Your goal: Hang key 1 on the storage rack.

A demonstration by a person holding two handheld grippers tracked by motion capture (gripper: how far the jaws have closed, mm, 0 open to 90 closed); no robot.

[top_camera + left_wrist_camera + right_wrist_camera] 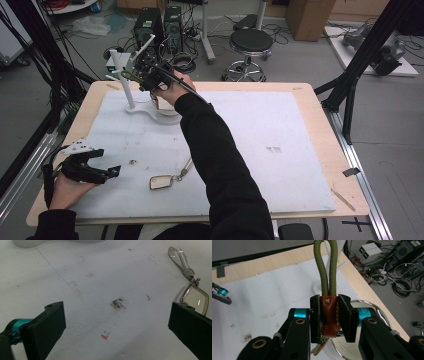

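Right gripper (329, 315) clamped on a brown leather key fob (329, 315); jaws press its two sides. An olive-green cord loop (326, 267) rises straight out of the fob top, and pale keys (318, 348) hang below the jaws. In the high view the right gripper (150, 75) is held up over the far left part of the table (310, 107), right at the white peg stand (131, 85) whose round base sits on the white mat (260, 145) near the far left corner. The cord loop (125, 76) pokes out left of the gripper, next to the stand's upright post; cannot tell if it touches a peg. A shiny round metal thing (362, 340) lies below the gripper, partly hidden by the jaws.

Left gripper (107, 172) rests low near the near left corner of the table, jaws spread wide, nothing between them. In the left gripper view its two black pads (47, 327) stand well apart over bare stained mat (100, 277).

A second keyring, a small mirror-like rectangular tag (161, 182) with a metal clasp and strap (184, 170), lies flat on the mat toward the near edge, just right of the left gripper, not touched. Same tag (196, 298) shows beside the right-hand jaw in the left gripper view.
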